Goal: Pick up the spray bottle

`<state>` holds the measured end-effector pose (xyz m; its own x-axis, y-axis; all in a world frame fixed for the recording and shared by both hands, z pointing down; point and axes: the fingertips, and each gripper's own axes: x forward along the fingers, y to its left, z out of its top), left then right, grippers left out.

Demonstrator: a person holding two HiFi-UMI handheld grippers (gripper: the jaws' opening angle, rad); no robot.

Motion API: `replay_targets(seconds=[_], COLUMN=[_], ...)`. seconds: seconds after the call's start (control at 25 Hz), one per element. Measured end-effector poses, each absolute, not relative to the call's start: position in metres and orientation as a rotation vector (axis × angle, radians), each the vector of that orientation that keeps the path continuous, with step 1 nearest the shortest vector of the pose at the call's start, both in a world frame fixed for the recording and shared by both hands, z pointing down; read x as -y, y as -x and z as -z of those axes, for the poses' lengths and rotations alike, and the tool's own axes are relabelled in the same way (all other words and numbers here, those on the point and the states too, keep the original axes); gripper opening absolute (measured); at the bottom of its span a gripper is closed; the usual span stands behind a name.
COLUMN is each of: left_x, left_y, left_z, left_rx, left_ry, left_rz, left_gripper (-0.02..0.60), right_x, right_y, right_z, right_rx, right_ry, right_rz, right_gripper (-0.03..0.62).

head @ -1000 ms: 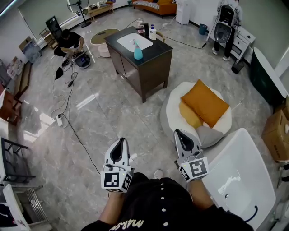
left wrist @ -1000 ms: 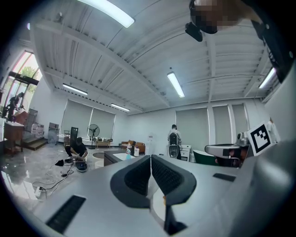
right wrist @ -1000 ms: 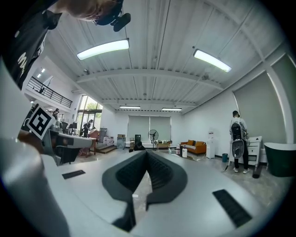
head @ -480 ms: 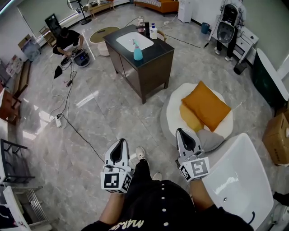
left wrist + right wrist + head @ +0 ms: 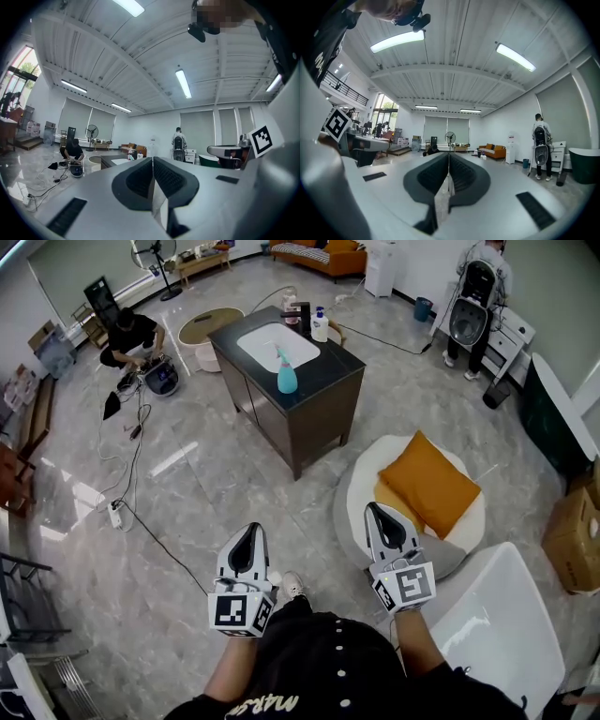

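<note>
The teal spray bottle [image 5: 287,371] stands upright on a dark cabinet [image 5: 314,413], beside its white sink basin [image 5: 278,337], far ahead across the floor. My left gripper [image 5: 251,533] and right gripper [image 5: 373,513] are held side by side low in the head view, both pointing level toward the cabinet and well short of it. In the left gripper view the left gripper [image 5: 153,162] has its jaws closed together with nothing between them. The right gripper [image 5: 449,158] in its own view is likewise shut and empty.
A white pump bottle [image 5: 320,326] stands at the cabinet's far end. An orange cushion [image 5: 433,486] lies on a round white seat to the right, a white bathtub [image 5: 497,624] nearer right. A cable [image 5: 150,526] crosses the floor at left. A person crouches [image 5: 128,334] far left.
Both grippers have been carried forward across the floor toward the cabinet. The cushion seat and bathtub have slid down the head view. Both grippers stay shut.
</note>
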<state>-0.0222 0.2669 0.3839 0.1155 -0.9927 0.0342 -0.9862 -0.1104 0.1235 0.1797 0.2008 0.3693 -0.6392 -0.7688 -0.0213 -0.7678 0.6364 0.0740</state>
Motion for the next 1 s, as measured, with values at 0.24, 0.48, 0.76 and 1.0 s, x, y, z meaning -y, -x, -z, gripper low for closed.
replay_targets(seconds=[0.24, 0.48, 0.76, 1.0], left_x=[-0.213, -0.173, -0.132, -0.074], left_y=[0.062, 0.093, 0.115, 0.125], left_z=[-0.381, -0.387, -0.405, -0.416], left_rx=[2.006, 1.986, 1.959, 1.946], left_ry=[-2.263, -2.284, -2.250, -2.243], left_rz=[0.092, 0.076, 0.045, 0.026], left_gripper=[0.017, 0.017, 0.017, 0.017], right_x=[-0.148, -0.108, -0.073, -0.014], right_y=[-0.135, -0.098, -0.075, -0.062], right_z=[-0.365, -0.369, -0.386, -0.400], right_rx=[2.837, 2.846, 2.822, 2.820], right_ry=[-1.320, -1.323, -1.294, -1.284], right_rz=[0.128, 0.125, 0.071, 0.044], right_gripper=[-0.005, -0.005, -0.005, -0.005])
